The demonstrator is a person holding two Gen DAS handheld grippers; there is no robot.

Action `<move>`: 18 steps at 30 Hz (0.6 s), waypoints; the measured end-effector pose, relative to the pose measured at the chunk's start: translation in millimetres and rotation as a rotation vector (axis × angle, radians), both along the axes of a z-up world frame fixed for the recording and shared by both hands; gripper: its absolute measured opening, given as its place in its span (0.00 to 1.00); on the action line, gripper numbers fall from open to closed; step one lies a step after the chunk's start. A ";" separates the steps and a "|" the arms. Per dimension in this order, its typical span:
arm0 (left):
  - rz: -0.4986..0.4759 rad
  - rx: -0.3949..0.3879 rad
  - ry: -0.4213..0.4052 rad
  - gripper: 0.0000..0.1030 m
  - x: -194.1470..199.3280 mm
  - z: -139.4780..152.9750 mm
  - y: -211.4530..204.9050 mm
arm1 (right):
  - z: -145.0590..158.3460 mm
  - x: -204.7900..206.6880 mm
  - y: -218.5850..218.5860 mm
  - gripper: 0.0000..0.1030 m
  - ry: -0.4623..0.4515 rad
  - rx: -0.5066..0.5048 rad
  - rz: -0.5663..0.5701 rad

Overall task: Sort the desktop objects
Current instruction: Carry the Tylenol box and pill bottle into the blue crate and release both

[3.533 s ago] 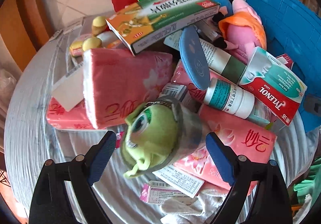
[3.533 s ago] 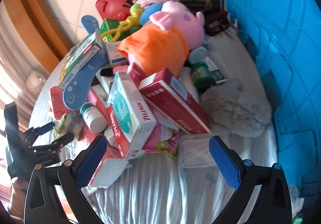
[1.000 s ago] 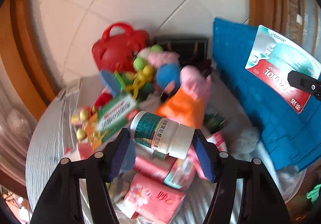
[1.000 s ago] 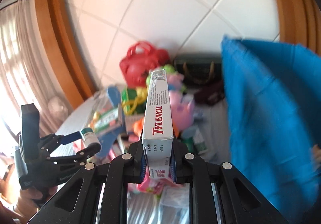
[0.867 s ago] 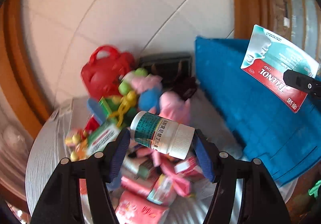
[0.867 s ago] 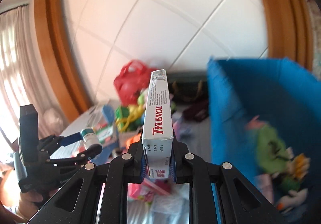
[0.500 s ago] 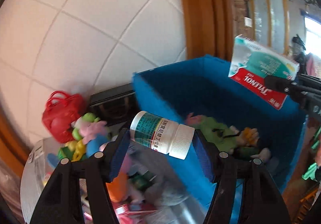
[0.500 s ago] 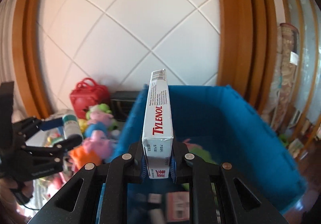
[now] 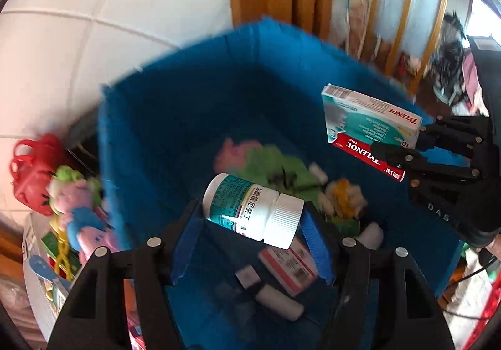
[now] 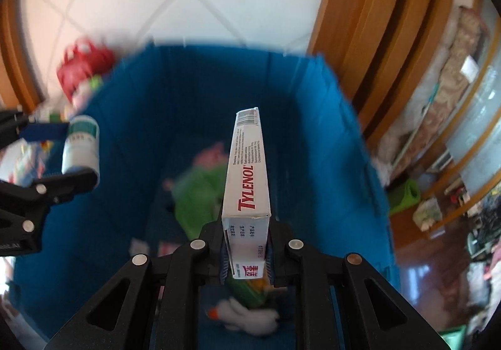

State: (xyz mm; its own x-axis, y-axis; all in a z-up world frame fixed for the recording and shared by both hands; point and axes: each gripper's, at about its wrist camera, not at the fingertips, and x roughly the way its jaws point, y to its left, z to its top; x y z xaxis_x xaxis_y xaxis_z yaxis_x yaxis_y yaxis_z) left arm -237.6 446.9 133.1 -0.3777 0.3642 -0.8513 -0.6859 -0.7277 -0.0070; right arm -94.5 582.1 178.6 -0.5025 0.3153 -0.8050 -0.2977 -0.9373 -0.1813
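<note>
I have both hands over the blue bin (image 9: 162, 118), each with a load. My left gripper (image 9: 252, 224) is clamped across a white medicine bottle (image 9: 250, 207), lying sideways between the blue pads, cap toward 3 o'clock; the bottle hangs above the bin's interior, near its 6 o'clock side in the left wrist view. My right gripper (image 10: 245, 256) is squeezed tight on the bottom end of a Tylenol box (image 10: 247, 180), which stands on edge and points to 12 o'clock in its own view; from the left camera the same box sits at about 3 o'clock, also over the bin.

Below I can make out a green plush toy (image 9: 275, 165), a small red-and-white carton (image 9: 289, 267) and some white pieces on the bin floor; the rest is blurred. More toys and a red bag (image 9: 33, 171) sit outside the bin at 9 o'clock.

Risks, as I judge them: the bottle is round and pinched across its length, so it could roll out of the pads early. The box is held only by its end, so a jolt could lever it loose and send it over the far wall. The two grippers are also near each other and could clip if I release both at once
</note>
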 end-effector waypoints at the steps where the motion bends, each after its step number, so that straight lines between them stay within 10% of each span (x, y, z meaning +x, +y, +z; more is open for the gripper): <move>1: -0.009 -0.027 -0.025 0.61 0.0 -8.2 6.9 | -11.9 0.0 3.2 0.17 -0.045 -0.008 0.004; 9: -0.129 -0.196 -0.143 0.61 27.0 -58.3 43.1 | -70.7 19.0 27.9 0.17 -0.283 -0.094 0.018; 18: -0.138 -0.242 -0.146 0.62 32.3 -68.2 52.5 | -76.0 27.7 33.2 0.18 -0.322 -0.106 0.022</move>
State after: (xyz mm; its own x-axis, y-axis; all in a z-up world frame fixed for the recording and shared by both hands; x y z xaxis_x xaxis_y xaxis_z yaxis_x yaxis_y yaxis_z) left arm -205.3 499.4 64.9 -0.2059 0.1834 -0.9612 -0.7825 -0.6207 0.0492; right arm -66.9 615.3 102.6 -0.2224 0.2133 -0.9513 -0.2205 -0.9615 -0.1640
